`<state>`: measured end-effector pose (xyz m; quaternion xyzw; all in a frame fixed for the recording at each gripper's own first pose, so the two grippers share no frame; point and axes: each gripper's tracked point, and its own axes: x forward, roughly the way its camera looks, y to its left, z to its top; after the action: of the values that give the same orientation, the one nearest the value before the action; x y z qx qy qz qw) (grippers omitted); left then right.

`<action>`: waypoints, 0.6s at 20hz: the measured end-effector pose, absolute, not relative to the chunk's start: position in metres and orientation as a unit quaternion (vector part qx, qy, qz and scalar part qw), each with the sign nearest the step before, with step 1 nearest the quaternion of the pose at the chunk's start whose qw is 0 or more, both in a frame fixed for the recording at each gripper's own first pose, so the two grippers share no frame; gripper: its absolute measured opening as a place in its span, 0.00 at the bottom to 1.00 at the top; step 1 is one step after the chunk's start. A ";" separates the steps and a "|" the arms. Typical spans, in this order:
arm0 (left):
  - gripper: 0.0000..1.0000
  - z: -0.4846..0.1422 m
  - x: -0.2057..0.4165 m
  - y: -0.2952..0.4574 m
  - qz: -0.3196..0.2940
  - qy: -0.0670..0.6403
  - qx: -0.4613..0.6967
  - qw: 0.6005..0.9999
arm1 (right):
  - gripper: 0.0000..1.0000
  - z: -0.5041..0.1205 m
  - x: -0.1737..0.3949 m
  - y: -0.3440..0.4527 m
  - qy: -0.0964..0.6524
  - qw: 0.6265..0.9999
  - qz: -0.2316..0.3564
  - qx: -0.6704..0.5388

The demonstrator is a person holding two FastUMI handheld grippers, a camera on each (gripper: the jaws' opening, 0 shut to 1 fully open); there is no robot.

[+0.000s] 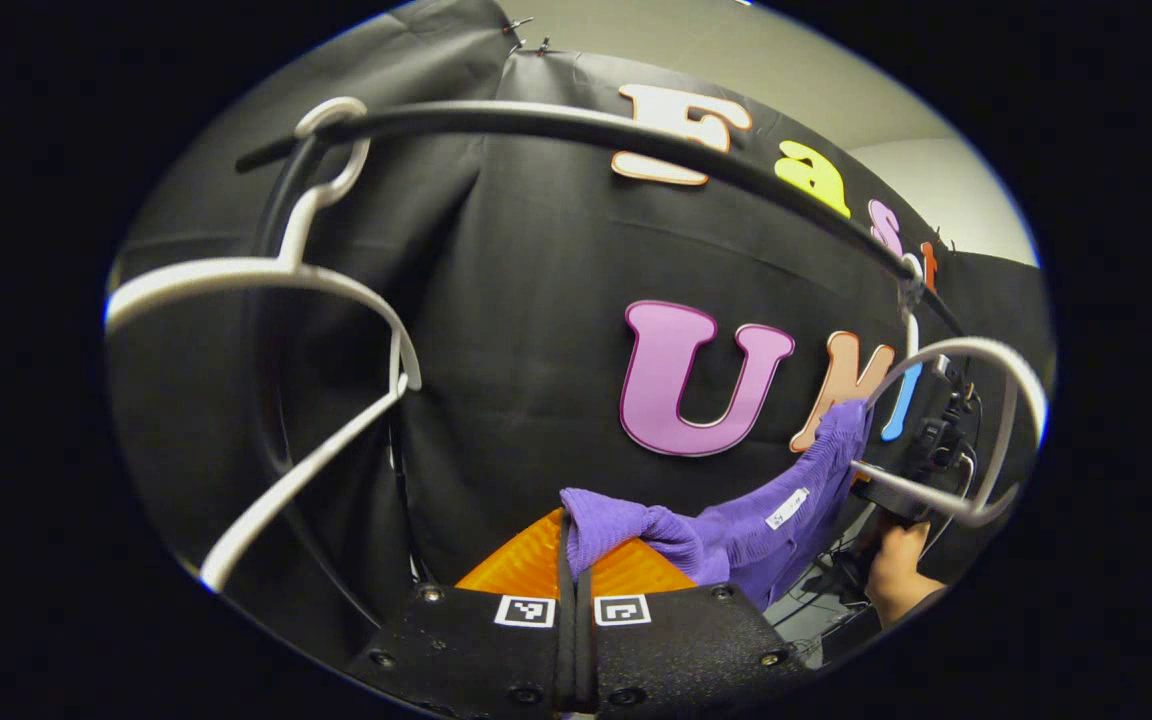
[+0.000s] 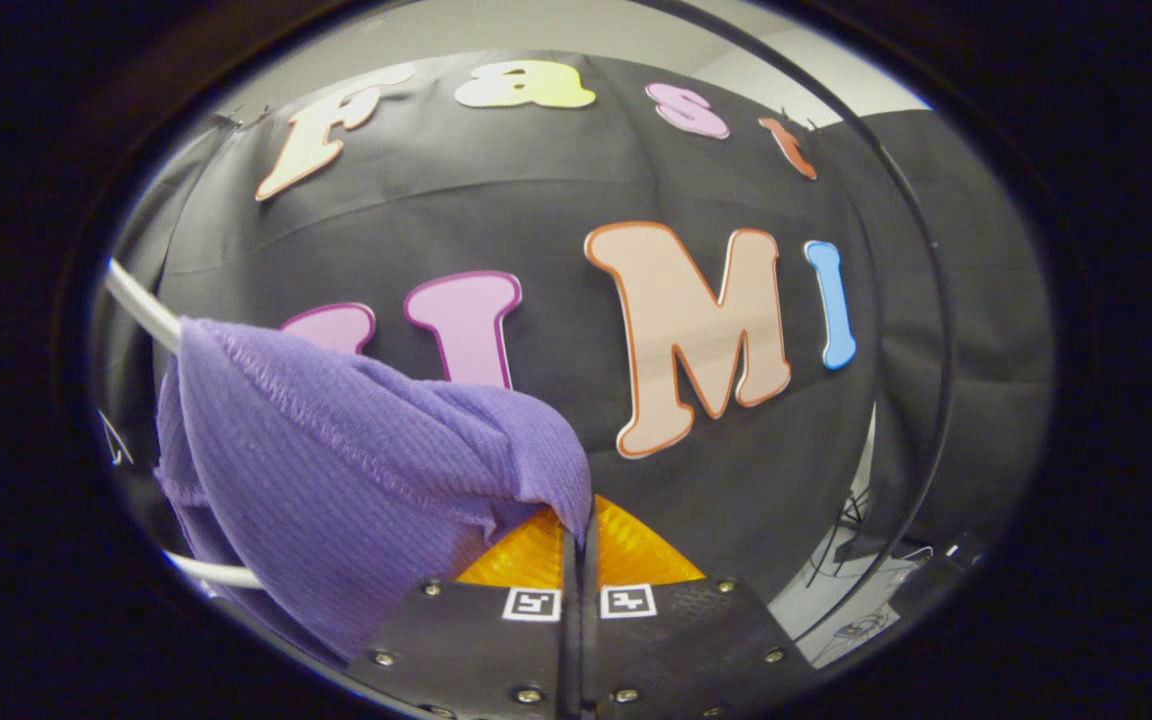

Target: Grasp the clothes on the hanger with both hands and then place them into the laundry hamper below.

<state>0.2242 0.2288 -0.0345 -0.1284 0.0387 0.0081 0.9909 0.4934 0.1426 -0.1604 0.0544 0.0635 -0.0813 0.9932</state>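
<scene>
The black cloth wall [image 1: 516, 330] of the booth backs both views. Across the top of the left gripper view runs a dark rail [image 1: 576, 125], curving down to the right. An empty white hanger [image 1: 306, 290] hooks over the rail at the left, its arms bare. A second white hanger [image 1: 976, 430] hangs from the rail at the far right, and the purple garment [image 1: 756, 520] is draped from its near arm, stretching down and left toward the camera. The far end of the cloth lies against that hanger, beside the other gripper and the hand [image 1: 896, 570] that holds it.

The left gripper [image 1: 572, 540] has its jaws closed together, with a bunched end of the purple garment pinched between the tips. In the right gripper view the same ribbed garment [image 2: 356, 470] fills the lower left, lying over a white hanger arm [image 2: 141, 305] that shows above and below it. The right gripper [image 2: 576, 530] also has its jaws pressed together, an edge of the cloth caught between the tips. A small white label [image 1: 786, 508] is sewn on the garment
</scene>
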 end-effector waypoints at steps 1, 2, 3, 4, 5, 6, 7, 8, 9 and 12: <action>0.00 -0.045 0.225 0.224 0.005 0.043 -0.131 0.990 | 0.00 -0.170 0.493 0.139 0.070 0.993 -0.084 0.050; 0.01 -0.055 0.226 0.219 0.002 0.046 -0.133 0.990 | 0.00 -0.175 0.491 0.137 0.073 0.993 -0.085 0.045; 0.00 -0.066 0.227 0.215 -0.002 0.049 -0.134 0.990 | 0.00 -0.180 0.491 0.136 0.075 0.993 -0.086 0.043; 0.00 -0.075 0.229 0.210 -0.006 0.051 -0.138 0.989 | 0.00 -0.186 0.489 0.133 0.078 0.993 -0.085 0.042; 0.00 -0.086 0.231 0.207 -0.008 0.051 -0.137 0.989 | 0.00 -0.190 0.488 0.129 0.080 0.992 -0.088 0.039; 0.00 -0.100 0.233 0.205 -0.006 0.056 -0.133 0.990 | 0.00 -0.196 0.488 0.127 0.082 0.992 -0.088 0.033; 0.00 -0.119 0.232 0.203 -0.004 0.061 -0.132 0.989 | 0.03 -0.204 0.487 0.122 0.088 0.992 -0.089 0.027; 0.00 -0.133 0.233 0.200 -0.002 0.064 -0.137 0.988 | 0.00 -0.211 0.484 0.114 0.087 0.992 -0.093 0.023; 0.01 -0.145 0.235 0.196 0.001 0.065 -0.142 0.988 | 0.00 -0.218 0.483 0.109 0.089 0.991 -0.094 0.021; 0.01 -0.168 0.234 0.189 0.014 0.059 -0.124 0.990 | 0.00 -0.239 0.467 0.090 0.097 0.990 -0.105 0.007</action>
<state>0.2345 0.1892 -0.1683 -0.1240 0.0588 0.0144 0.9904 0.4669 0.0898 -0.2394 0.0071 0.0968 -0.1050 0.9897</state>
